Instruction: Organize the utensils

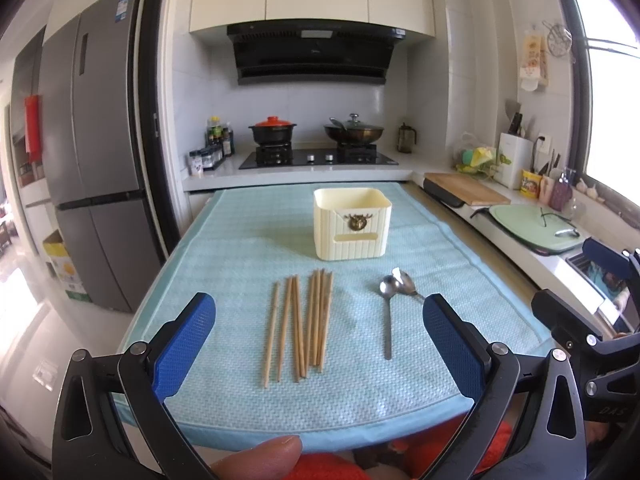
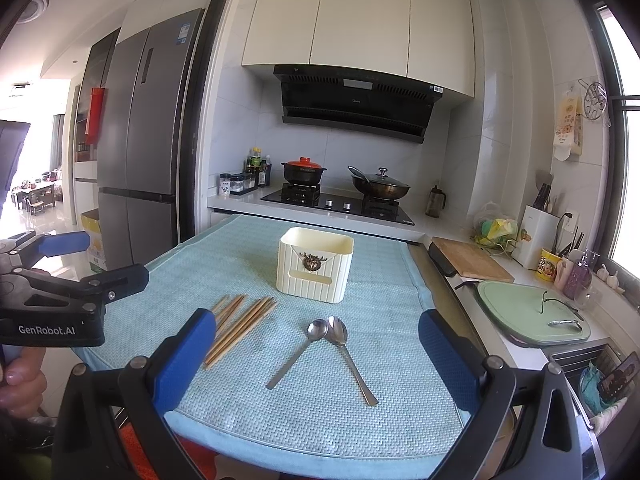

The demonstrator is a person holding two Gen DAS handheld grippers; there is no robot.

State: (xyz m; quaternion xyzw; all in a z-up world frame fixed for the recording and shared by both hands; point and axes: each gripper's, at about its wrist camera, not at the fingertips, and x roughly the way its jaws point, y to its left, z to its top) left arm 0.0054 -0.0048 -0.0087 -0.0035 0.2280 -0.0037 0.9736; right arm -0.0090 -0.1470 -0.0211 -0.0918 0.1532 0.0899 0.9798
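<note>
Several wooden chopsticks (image 1: 304,322) (image 2: 240,326) lie side by side on a light blue mat (image 1: 240,248) (image 2: 320,412). Two metal spoons (image 1: 388,308) (image 2: 332,348) lie to their right with bowls touching and handles spread apart. A cream ribbed utensil holder (image 1: 352,224) (image 2: 315,264) stands upright behind them, and from here its inside looks empty. My left gripper (image 1: 320,344) is open above the mat's near edge, in front of the chopsticks. My right gripper (image 2: 318,360) is open in front of the spoons. Nothing is between either pair of blue pads.
A stove (image 1: 318,157) with a red-lidded pot and a wok stands behind the table. A counter on the right carries a wooden cutting board (image 2: 472,260), a green board (image 2: 532,312) and jars. A grey fridge (image 1: 92,160) stands left. A thumb (image 1: 260,456) shows at the bottom.
</note>
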